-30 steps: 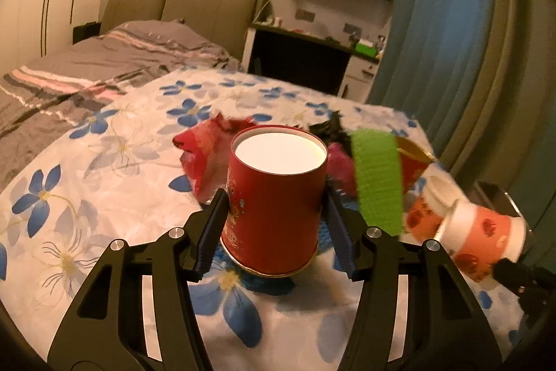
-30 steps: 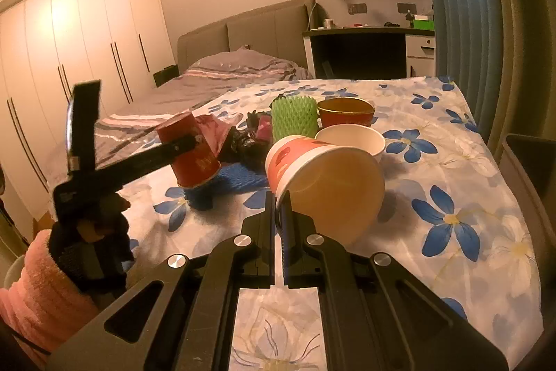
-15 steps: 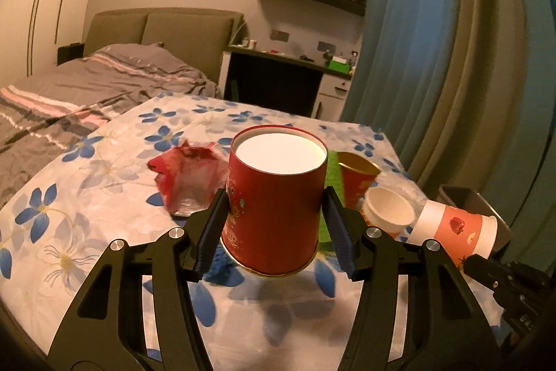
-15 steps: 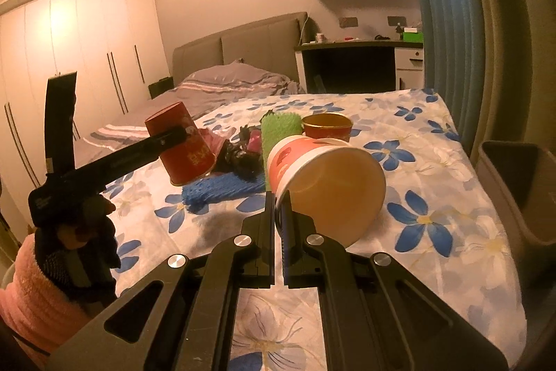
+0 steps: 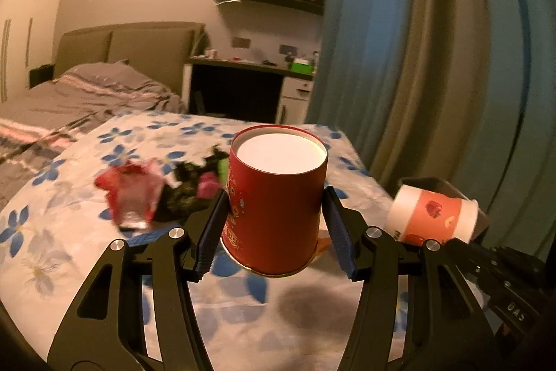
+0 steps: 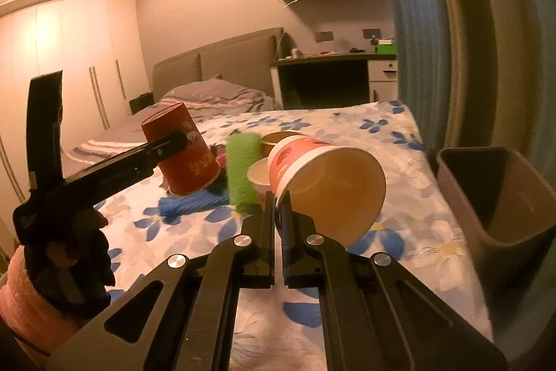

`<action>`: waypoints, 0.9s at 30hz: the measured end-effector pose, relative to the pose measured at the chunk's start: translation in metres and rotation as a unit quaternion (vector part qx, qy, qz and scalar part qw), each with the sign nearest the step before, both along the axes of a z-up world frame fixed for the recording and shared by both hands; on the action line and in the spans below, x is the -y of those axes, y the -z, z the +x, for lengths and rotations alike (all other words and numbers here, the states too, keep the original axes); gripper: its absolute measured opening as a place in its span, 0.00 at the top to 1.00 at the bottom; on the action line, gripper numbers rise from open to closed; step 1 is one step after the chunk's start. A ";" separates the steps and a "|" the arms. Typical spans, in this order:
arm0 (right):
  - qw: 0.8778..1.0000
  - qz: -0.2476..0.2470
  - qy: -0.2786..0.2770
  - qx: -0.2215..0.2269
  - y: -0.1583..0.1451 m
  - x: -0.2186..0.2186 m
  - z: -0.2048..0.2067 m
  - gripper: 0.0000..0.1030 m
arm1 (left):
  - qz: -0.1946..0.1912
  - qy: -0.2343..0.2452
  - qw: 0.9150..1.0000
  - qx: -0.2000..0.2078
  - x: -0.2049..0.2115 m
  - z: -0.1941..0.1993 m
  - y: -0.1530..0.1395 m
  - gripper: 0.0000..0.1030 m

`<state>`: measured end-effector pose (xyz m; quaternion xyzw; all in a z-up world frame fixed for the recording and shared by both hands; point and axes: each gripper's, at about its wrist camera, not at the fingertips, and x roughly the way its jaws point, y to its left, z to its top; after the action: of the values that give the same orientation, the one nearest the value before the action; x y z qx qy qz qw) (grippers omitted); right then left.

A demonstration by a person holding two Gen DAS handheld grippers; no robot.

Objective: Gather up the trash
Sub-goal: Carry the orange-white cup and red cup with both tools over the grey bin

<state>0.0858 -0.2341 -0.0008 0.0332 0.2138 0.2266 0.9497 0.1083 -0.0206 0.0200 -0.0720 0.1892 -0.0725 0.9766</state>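
Observation:
My left gripper (image 5: pixel 276 225) is shut on an upside-down red paper cup (image 5: pixel 276 204), held above the floral table. It also shows in the right wrist view (image 6: pixel 180 155). My right gripper (image 6: pixel 278 207) is shut on the rim of an orange-and-white paper cup (image 6: pixel 326 183), which lies on its side with its mouth toward the camera. That cup also shows at the right of the left wrist view (image 5: pixel 431 214). A dark trash bin (image 6: pixel 493 193) stands by the table's right edge, right of the right gripper.
On the floral tablecloth (image 6: pixel 392 141) lie a green foam sleeve (image 6: pixel 241 172), a blue net (image 6: pixel 187 204), a red wrapper (image 5: pixel 132 197), dark scraps (image 5: pixel 184 193), and two more paper cups (image 6: pixel 259 176). A bed, a desk and curtains are behind.
Both grippers have lifted and swung to the right with their cups. The trash bin has come closer in the right wrist view.

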 end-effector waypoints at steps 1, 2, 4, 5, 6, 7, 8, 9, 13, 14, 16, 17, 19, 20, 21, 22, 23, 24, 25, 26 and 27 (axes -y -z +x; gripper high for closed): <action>1.000 0.000 0.004 0.001 -0.001 0.003 0.000 0.96 | 0.002 0.007 1.000 0.002 0.006 0.001 -0.001 0.47; 1.000 0.000 0.011 0.003 -0.001 0.008 0.001 0.96 | 0.004 0.015 1.000 0.003 0.013 0.003 -0.002 0.47; 1.000 -0.002 0.018 0.006 -0.002 0.015 0.001 0.96 | 0.007 0.031 0.999 0.006 0.029 0.006 -0.003 0.47; 1.000 -0.003 0.024 0.008 -0.002 0.020 0.002 0.96 | 0.009 0.040 0.999 0.008 0.037 0.008 -0.004 0.47; 0.999 -0.004 0.030 0.010 -0.002 0.024 0.002 0.96 | 0.011 0.046 0.999 0.009 0.044 0.010 -0.004 0.47; 0.999 -0.005 0.037 0.011 -0.002 0.029 0.003 0.96 | 0.013 0.054 0.998 0.011 0.051 0.012 -0.003 0.47; 0.999 -0.006 0.043 0.012 -0.002 0.033 0.004 0.96 | 0.014 0.062 0.998 0.012 0.059 0.015 -0.003 0.47; 0.999 -0.007 0.051 0.013 -0.003 0.039 0.005 0.96 | 0.014 0.070 0.997 0.012 0.066 0.018 -0.003 0.47; 0.996 -0.014 0.082 0.014 -0.002 0.062 0.013 0.96 | 0.012 0.097 0.995 0.016 0.096 0.028 -0.004 0.47; 0.996 -0.014 0.088 0.014 -0.001 0.066 0.015 0.96 | 0.012 0.104 0.994 0.018 0.105 0.031 -0.004 0.47; 0.994 -0.015 0.103 0.013 0.000 0.076 0.021 0.96 | 0.008 0.120 0.993 0.020 0.121 0.038 -0.005 0.47; 0.994 -0.016 0.111 0.013 0.000 0.083 0.023 0.96 | 0.008 0.125 0.992 0.022 0.128 0.041 -0.005 0.47; 0.992 -0.018 0.125 0.014 0.001 0.093 0.027 0.96 | 0.006 0.140 0.990 0.024 0.145 0.048 -0.006 0.47; 0.991 -0.021 0.134 0.016 0.002 0.099 0.030 0.96 | 0.005 0.147 0.989 0.025 0.153 0.052 -0.006 0.47; 0.990 -0.023 0.141 0.016 0.002 0.103 0.032 0.96 | 0.004 0.151 0.988 0.027 0.157 0.055 -0.006 0.47; 0.989 -0.025 0.147 0.017 0.002 0.106 0.034 0.96 | 0.001 0.157 0.987 0.029 0.165 0.059 -0.006 0.47; 0.987 -0.031 0.157 0.020 0.003 0.113 0.036 0.96 | -0.001 0.165 0.986 0.029 0.174 0.063 -0.006 0.47; 0.985 -0.036 0.165 0.022 0.003 0.117 0.038 0.96 | -0.002 0.169 0.985 0.030 0.179 0.065 -0.005 0.47; 0.983 -0.042 0.175 0.024 0.004 0.122 0.041 0.96 | -0.003 0.174 0.984 0.032 0.185 0.069 -0.005 0.47; 0.982 -0.046 0.182 0.024 0.006 0.127 0.043 0.96 | -0.002 0.180 0.983 0.034 0.194 0.073 -0.004 0.47; 0.981 -0.049 0.186 0.024 0.007 0.131 0.046 0.96 | -0.003 0.183 0.983 0.034 0.199 0.076 -0.003 0.47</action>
<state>0.1320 -0.3652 -0.0078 0.0201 0.1918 0.0354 0.9806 0.1838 -0.2200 0.0229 -0.0367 0.1654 -0.2529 0.9526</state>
